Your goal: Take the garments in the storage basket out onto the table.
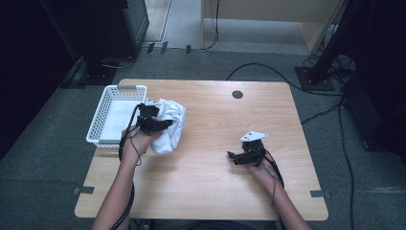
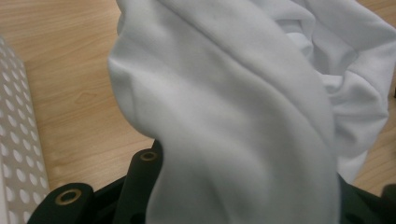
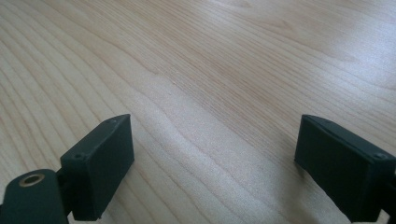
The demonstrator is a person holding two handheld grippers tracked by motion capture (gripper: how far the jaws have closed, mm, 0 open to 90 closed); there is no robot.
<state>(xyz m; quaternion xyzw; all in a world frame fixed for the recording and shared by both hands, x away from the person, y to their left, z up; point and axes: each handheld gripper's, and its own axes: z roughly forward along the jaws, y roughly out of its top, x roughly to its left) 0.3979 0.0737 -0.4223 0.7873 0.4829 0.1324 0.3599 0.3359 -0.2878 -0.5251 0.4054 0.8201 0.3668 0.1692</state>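
Note:
A crumpled white cloth (image 1: 172,125) lies bunched on the wooden table (image 1: 215,120), just right of a white perforated basket (image 1: 119,88). My left gripper (image 1: 165,125) is shut on the cloth's near edge. In the left gripper view the cloth (image 2: 243,116) drapes up from between the jaws and hides most of them; one black finger (image 2: 140,179) shows beside it. My right gripper (image 1: 231,157) rests low over the bare table at the right, pointing left. In the right gripper view it (image 3: 212,140) stands open with only wood grain between its fingers.
The basket (image 2: 14,140) sits at the table's left edge, close to my left hand. A dark round cable hole (image 1: 237,94) is set near the table's far edge. Cables trail over the grey floor behind the table.

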